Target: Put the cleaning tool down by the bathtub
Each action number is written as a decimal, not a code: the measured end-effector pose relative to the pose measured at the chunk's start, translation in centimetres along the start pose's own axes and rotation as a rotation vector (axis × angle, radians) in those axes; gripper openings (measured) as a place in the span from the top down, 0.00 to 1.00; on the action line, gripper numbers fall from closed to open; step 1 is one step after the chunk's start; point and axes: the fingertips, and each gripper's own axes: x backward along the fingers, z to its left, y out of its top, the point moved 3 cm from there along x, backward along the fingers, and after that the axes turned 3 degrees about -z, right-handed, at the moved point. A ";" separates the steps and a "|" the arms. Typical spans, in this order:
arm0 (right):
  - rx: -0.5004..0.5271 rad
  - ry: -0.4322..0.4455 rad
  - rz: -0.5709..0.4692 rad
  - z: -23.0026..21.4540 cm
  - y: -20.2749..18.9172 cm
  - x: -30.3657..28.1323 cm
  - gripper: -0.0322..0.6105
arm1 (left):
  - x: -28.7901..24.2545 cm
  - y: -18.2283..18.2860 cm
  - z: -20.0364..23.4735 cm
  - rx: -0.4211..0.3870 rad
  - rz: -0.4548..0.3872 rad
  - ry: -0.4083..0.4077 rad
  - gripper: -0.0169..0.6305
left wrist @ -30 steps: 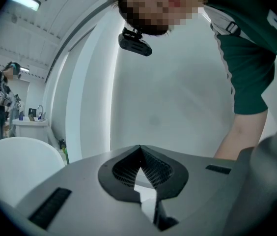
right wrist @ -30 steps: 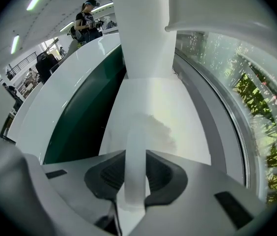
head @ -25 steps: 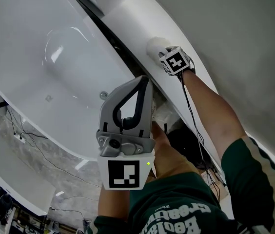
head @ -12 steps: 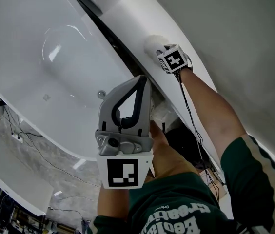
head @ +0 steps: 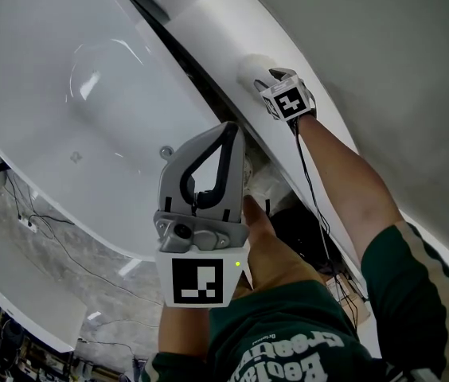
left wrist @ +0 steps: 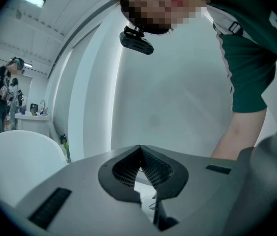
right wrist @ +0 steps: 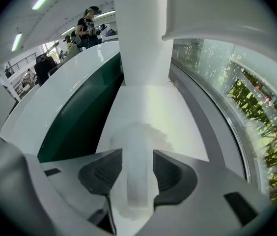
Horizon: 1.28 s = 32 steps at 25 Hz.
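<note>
The white cleaning tool lies on the white ledge beside the bathtub. My right gripper points steeply down over it. In the right gripper view the tool's pale handle runs between the two dark pads, and my right gripper has just been opening, so its jaws stand wide and loose around the handle. My left gripper is held close to my chest above the tub's rim. Its tips meet with nothing between them, as the left gripper view shows.
The tub's drain sits near its right wall. Cables trail over the marble floor at the lower left. A glass pane with greenery behind it borders the ledge. People stand far off.
The right gripper's marker cube has tipped slightly over the tool on the ledge. The left gripper has barely shifted.
</note>
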 end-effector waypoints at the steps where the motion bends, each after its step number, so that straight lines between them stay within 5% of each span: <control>1: 0.007 -0.002 -0.002 0.0 0.1 0.0 0.64 | 0.0 0.0 -0.1 0.003 -0.001 -0.005 0.97; 16: 0.049 0.016 -0.031 1.2 1.6 2.7 0.63 | 0.7 2.6 -0.5 -0.005 -0.025 -0.047 0.97; 32: 0.067 -0.052 -0.220 3.4 5.8 15.0 0.63 | 4.5 10.1 -4.8 -0.104 -0.078 -0.118 0.97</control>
